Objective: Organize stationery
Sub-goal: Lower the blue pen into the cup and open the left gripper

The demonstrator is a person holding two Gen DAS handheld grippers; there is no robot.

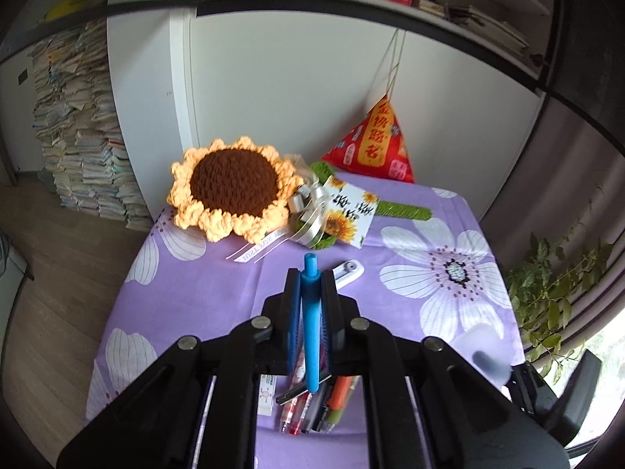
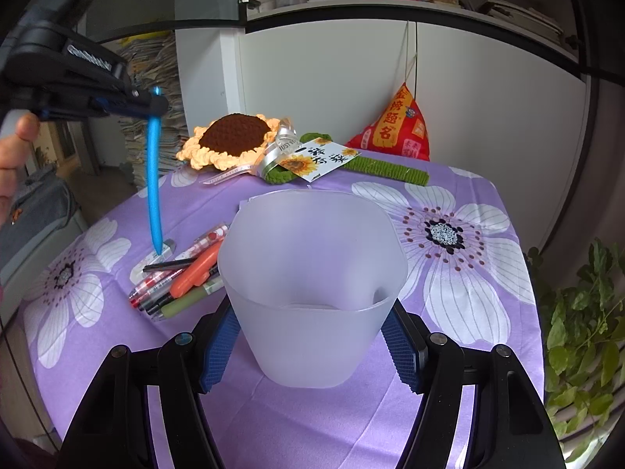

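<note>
My left gripper point(image 1: 311, 275) is shut on a blue pen point(image 1: 312, 336), which stands nearly upright between the pads. In the right wrist view the left gripper point(image 2: 154, 105) holds the blue pen point(image 2: 153, 179) in the air, its tip just above a small white item point(image 2: 168, 248). A pile of several pens and markers point(image 2: 183, 277) lies on the purple flowered tablecloth point(image 2: 449, 344). My right gripper point(image 2: 310, 322) is shut on a frosted plastic cup point(image 2: 312, 258), which stands upright and looks empty. The pile of pens point(image 1: 312, 402) is partly hidden behind the left gripper's fingers.
A crochet sunflower point(image 1: 230, 191) with a card point(image 1: 351, 211) and a red pouch point(image 1: 375, 148) sit at the table's far side. A white correction-tape-like item point(image 1: 347, 271) lies mid-table. A leafy plant point(image 1: 554, 293) is off the right edge, paper stacks point(image 1: 82, 136) on the floor at left.
</note>
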